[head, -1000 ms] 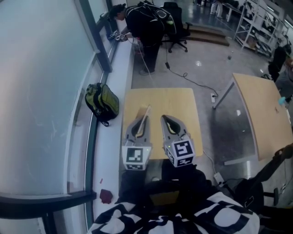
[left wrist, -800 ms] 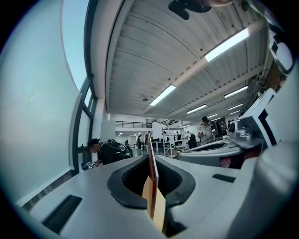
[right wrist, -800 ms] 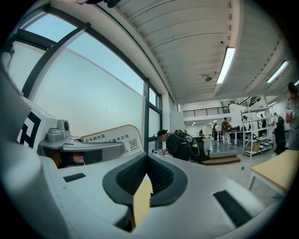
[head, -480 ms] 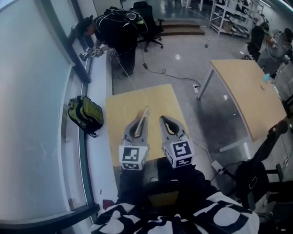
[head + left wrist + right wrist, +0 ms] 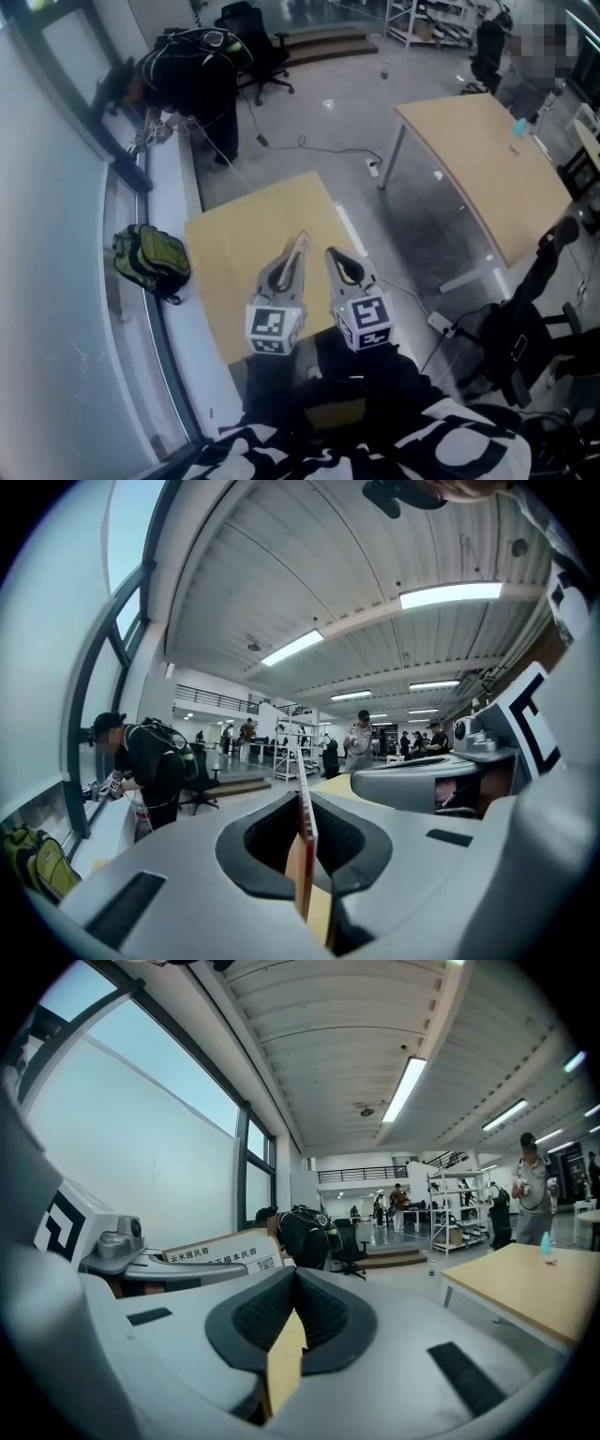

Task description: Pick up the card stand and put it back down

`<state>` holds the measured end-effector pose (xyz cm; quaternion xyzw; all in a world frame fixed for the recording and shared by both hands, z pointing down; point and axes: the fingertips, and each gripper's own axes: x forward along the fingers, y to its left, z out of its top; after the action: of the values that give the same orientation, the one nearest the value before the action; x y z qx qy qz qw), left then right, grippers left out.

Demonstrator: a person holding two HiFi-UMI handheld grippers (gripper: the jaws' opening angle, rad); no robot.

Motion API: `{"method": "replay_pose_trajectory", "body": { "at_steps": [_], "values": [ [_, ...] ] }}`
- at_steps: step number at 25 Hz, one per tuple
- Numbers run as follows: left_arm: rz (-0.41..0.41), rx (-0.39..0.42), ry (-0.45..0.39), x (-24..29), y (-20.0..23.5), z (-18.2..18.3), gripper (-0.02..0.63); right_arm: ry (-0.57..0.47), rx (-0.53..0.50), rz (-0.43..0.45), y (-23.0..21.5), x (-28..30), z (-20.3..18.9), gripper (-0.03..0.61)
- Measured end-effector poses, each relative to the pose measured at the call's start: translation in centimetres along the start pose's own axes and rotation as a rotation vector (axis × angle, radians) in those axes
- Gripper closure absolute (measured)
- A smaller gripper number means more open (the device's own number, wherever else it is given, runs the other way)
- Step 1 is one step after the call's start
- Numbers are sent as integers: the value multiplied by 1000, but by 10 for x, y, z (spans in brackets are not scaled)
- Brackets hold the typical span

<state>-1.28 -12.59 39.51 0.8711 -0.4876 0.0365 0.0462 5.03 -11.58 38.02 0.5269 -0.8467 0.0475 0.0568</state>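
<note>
In the head view my left gripper (image 5: 298, 257) hangs over the small wooden table (image 5: 234, 244), shut on the card stand (image 5: 300, 242), a thin card standing on edge between the jaws and poking past their tips. The left gripper view shows the card stand (image 5: 304, 819) edge-on, clamped in my left gripper (image 5: 305, 803). Just to the right, my right gripper (image 5: 334, 253) is shut with nothing in it. From the right gripper view the card stand (image 5: 225, 1249) shows its printed white face at left, beyond my right gripper (image 5: 295, 1277), whose tips meet.
A green backpack (image 5: 150, 264) lies on the window ledge left of the table. A person in black (image 5: 187, 75) bends over the ledge further back. A second, larger table (image 5: 487, 159) stands at right, a black chair (image 5: 534, 319) near it, and cables with a power strip (image 5: 441, 324) on the floor.
Both grippers have swung together across the room, a little lower, and the table and backpack have slid left in the head view. The card stand stays clamped in the left gripper.
</note>
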Motion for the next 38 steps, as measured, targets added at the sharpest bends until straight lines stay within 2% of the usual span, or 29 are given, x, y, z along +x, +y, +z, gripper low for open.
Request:
{"method": "replay_pose_trajectory", "body": {
  "at_steps": [10,16,22,33,38],
  "values": [
    [-117,-61,111,55,6,-53,594,106,56,-85,-40,27,-40,558],
    [-167,-90,136,90,23,-70,594,154,92,-119,-62,55,-58,558],
    [-217,-58,165,134,41,-92,594,196,136,-108,-81,90,-82,558],
    [-215,-13,248,184,122,-136,594,305,179,-141,-106,140,-115,558],
    [-212,6,280,195,161,-145,594,341,192,-116,-102,167,-126,558]
  ]
}}
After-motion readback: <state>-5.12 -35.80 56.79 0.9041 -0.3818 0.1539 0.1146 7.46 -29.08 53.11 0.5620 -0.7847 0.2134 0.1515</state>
